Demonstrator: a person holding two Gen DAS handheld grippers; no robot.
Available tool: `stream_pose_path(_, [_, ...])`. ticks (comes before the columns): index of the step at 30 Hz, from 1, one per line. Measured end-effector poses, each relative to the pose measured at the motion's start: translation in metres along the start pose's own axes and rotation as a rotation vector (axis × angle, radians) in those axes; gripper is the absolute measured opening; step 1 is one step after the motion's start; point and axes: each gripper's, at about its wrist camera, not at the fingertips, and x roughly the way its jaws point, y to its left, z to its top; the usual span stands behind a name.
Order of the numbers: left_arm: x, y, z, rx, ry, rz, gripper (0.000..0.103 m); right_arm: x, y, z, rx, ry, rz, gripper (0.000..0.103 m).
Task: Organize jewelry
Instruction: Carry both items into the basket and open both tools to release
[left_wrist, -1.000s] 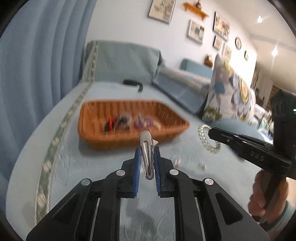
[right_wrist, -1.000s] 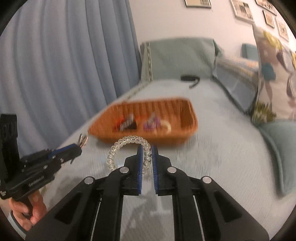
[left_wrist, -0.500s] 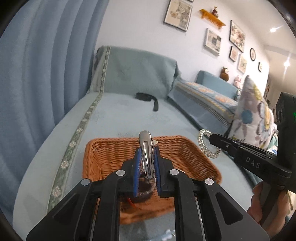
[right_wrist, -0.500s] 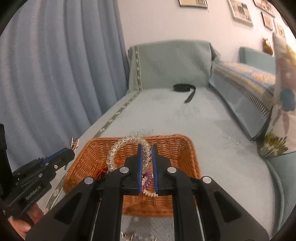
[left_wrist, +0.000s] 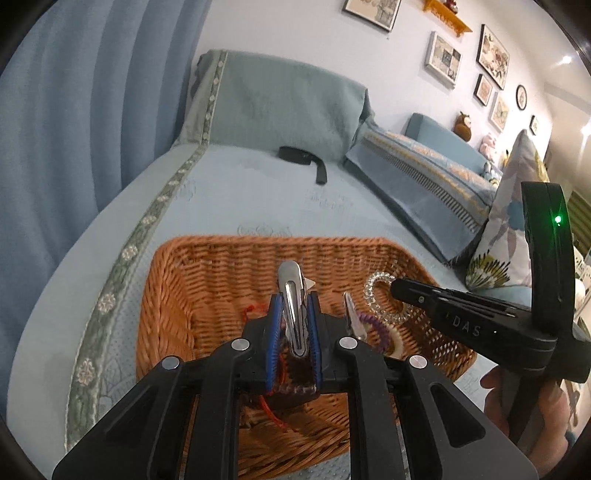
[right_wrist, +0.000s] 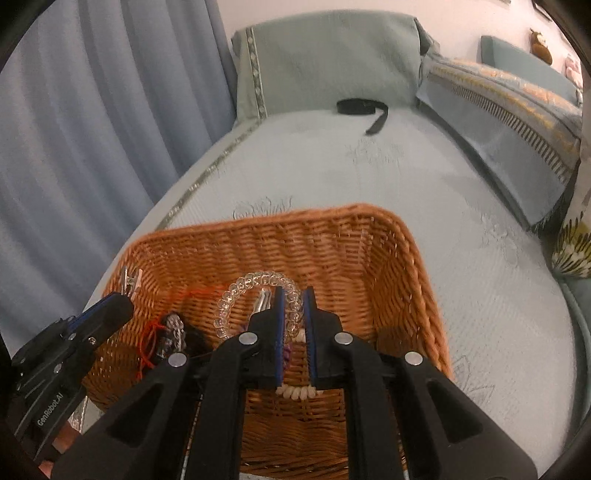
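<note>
Your left gripper has its blue pads pinched on a silver hair clip, which stands upright between them with its rounded end pointing away from you. Your right gripper is clamped on a clear coiled bracelet, holding it by one side so the loop arches up and to the left of the pads. Both pieces hang above the inside of the wicker basket, not yet resting on its floor as far as these views show. Beneath and around your fingers the basket already holds several things: a tangle of red cord with a dark sparkly piece beside it, a second silver clip, a purple coiled band, and a pale bead bracelet showing just under your right pads. So the sorting looks well advanced, with these two items likely among the later ones to go in. What remains, by my reading, is to lower each piece a little and let go of both so they drop among the others. Whether more pieces wait on the bed cover near you cannot be told, since that area is hidden behind the grippers. Further out a black strap lies near the headboard, well apart from the basket, and it may not belong to this job.
</note>
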Motion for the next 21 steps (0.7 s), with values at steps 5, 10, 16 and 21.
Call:
stream_pose_path(5, [-0.009, -0.003, -0.007, 0.014, -0.001, -0.015, 0.033, 0.002, -0.010, -0.006, 0.053, 0.041, 0.032, 0.024])
stream_pose_path(10, [-0.043, -0.013, -0.017, 0.068, -0.026, -0.056, 0.037, -0.023, -0.014, -0.016, 0.036, 0.013, 0.057, 0.027])
stream_pose_path(16, [-0.085, -0.021, -0.037, 0.088, -0.059, -0.084, 0.039, -0.066, -0.013, -0.035, 0.013, -0.037, 0.091, 0.027])
stream_pose_path(21, [-0.102, -0.023, -0.048, 0.080, -0.071, -0.091, 0.039, -0.095, -0.006, -0.053, -0.011, -0.065, 0.109, 0.027])
